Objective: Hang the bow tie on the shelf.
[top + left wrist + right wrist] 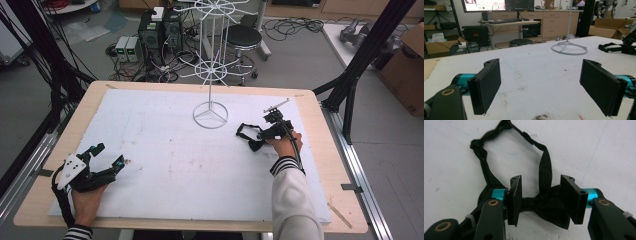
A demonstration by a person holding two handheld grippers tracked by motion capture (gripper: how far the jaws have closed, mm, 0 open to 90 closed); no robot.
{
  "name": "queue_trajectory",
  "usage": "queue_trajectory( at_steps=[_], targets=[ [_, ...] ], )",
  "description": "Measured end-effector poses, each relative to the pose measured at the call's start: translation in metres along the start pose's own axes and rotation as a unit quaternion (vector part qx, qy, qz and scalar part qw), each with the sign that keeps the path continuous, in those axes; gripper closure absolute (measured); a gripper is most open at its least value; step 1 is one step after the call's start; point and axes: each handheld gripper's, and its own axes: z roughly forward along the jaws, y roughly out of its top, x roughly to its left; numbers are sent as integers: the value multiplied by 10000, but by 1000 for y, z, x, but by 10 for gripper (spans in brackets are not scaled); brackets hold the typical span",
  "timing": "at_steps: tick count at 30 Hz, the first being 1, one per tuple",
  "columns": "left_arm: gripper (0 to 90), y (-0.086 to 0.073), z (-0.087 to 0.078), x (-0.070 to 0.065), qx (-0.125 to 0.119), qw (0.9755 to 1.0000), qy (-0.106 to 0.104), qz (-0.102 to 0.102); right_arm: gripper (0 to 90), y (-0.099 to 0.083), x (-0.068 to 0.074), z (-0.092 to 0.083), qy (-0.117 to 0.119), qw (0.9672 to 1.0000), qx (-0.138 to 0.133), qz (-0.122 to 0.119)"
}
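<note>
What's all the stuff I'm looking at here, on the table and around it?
Bow tie: one, black, with a thin neck strap looped out beyond it, lying on the white mat at the table's right, between the right gripper's jaws.
Wire display stand: one, white, ring base on the mat at the table's far middle, spoked tiers up its pole.
Mat: one, white, lightly stained, covering most of the table.
Table: one, light wood.
Stool: one, black round seat, on the floor behind the table.
Cardboard box: one, brown, on the floor far right.
Left gripper: one, black with teal, jaws wide apart over bare mat, near left.
Right gripper: one, black with teal, jaws either side of the bow tie.
</note>
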Motion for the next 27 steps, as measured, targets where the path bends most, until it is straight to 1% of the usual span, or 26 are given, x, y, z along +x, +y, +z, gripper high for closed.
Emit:
queue_trajectory(
  at_steps=[4, 6, 8, 10, 11, 14, 15, 19, 21, 25, 27],
  targets=[
    [176, 0, 0, 0, 6, 10000, 5, 1, 574, 0, -1, 2, 0, 10000, 58, 32],
    [177, 0, 0, 0, 5, 10000, 2, 0, 594, 1, -1, 4, -40, 9999, 98, -28],
    [177, 0, 0, 0, 3, 10000, 3, 3, 608, 1, -2, 6, -15, 9999, 117, 62],
    [177, 0, 0, 0, 0, 10000, 4, 4, 616, 1, -2, 6, -8, 9999, 134, 89],
    [177, 0, 0, 0, 1, 10000, 1, -14, 650, 1, -2, 7, 45, 9998, 120, 160],
    [177, 0, 0, 0, -6, 10000, -6, -28, 696, 1, -2, 8, 87, 9996, 155, 222],
    [177, 0, 0, 0, -5, 10000, -5, -23, 724, 2, -2, 8, 93, 9995, 165, 256],
    [177, 0, 0, 0, -8, 10000, -8, -27, 788, 3, 0, 10, 49, 9994, 226, 256],
    [177, 0, 0, 0, -14, 10000, -4, -43, 843, 3, 1, 10, 7, 9993, 264, 280],
    [177, 0, 0, 0, -7, 10000, -5, -38, 870, 2, 0, 9, 68, 9986, 294, 425],
    [177, 0, 0, 0, -14, 10000, -7, -46, 873, 1, -1, 8, 111, 9985, 277, 452]
  ],
)
